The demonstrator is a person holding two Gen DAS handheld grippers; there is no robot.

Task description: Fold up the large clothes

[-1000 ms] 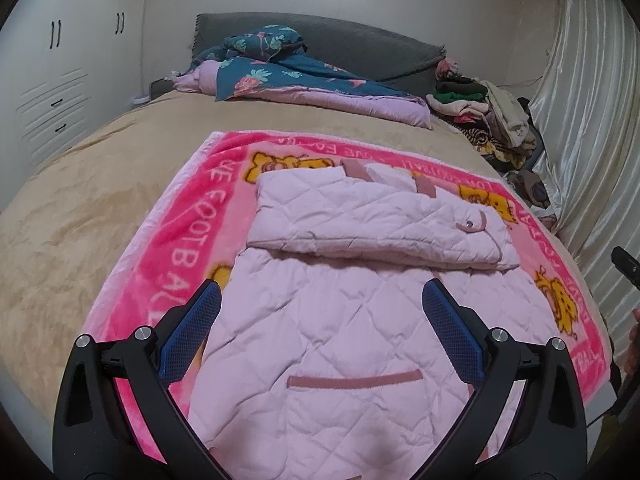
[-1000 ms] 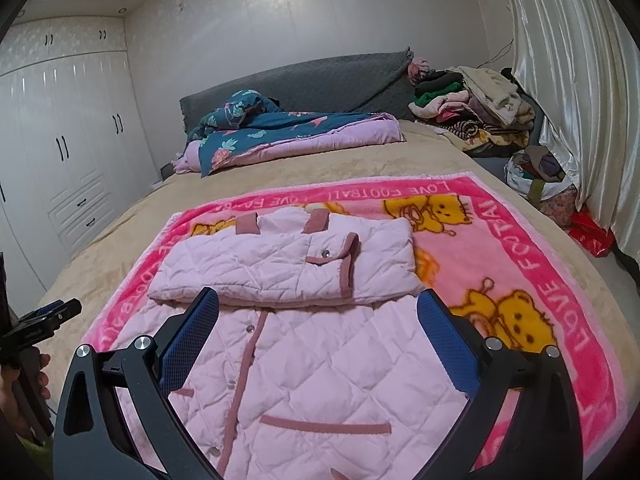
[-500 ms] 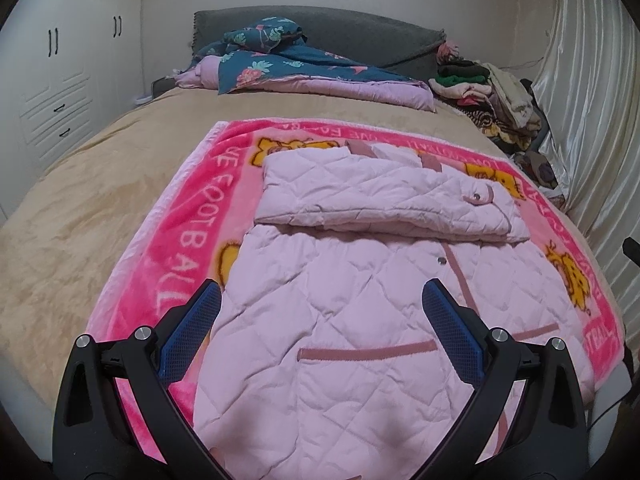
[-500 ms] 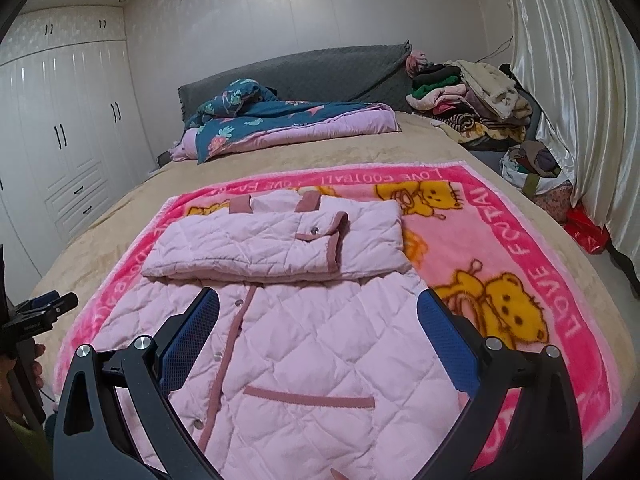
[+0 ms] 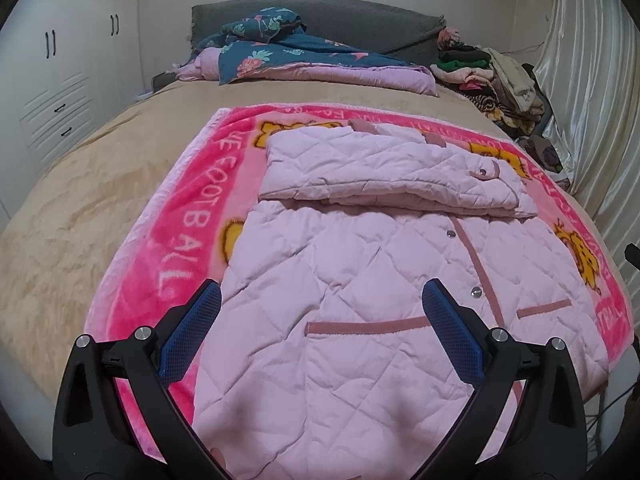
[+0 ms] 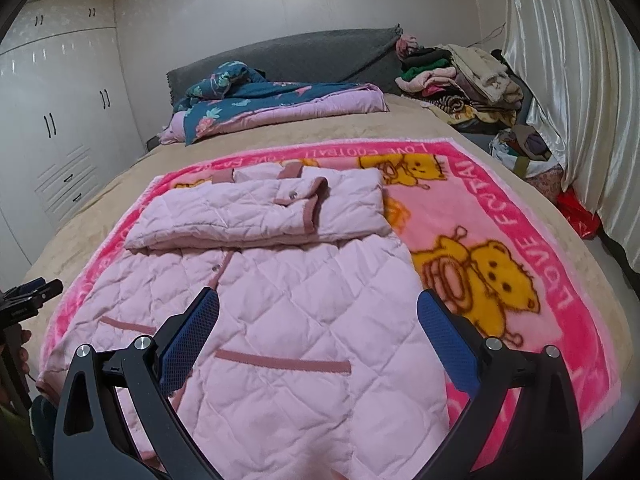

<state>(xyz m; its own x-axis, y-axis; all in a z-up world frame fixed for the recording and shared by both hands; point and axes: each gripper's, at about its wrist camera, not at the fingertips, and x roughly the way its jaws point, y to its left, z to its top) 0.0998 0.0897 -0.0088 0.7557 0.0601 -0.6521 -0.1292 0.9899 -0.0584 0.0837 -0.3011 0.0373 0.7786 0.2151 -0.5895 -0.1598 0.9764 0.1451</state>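
Before you stretches the bed (image 5: 92,200), its tan cover reaching back to a grey headboard (image 6: 304,54), with white wardrobes (image 6: 60,120) along the left wall and a pale curtain (image 6: 568,80) on the right. Spread across the bed is the pink blanket (image 6: 500,216) with yellow bears and white lettering, and the pink quilted coat (image 5: 360,280) lies flat on top of it, hem toward you. Its upper part is folded over into a thick band (image 5: 384,172) across the chest, sleeve cuff with a snap showing on top, while the lower body with its darker pink placket and pocket trims lies open beneath. At the head of the bed sits a teal floral quilt (image 5: 288,48) with a lilac underside, and a heap of mixed clothes (image 6: 460,76) is stacked at the far right corner. Your left gripper (image 5: 322,320) hangs over the coat's lower left portion, its blue-padded fingers (image 5: 192,332) spread wide and holding nothing. Your right gripper (image 6: 318,328) hangs over the coat's lower right portion, fingers (image 6: 448,344) likewise spread wide and clear of the fabric. In the right wrist view the tip of your left gripper shows at the far left edge, off the blanket's side.
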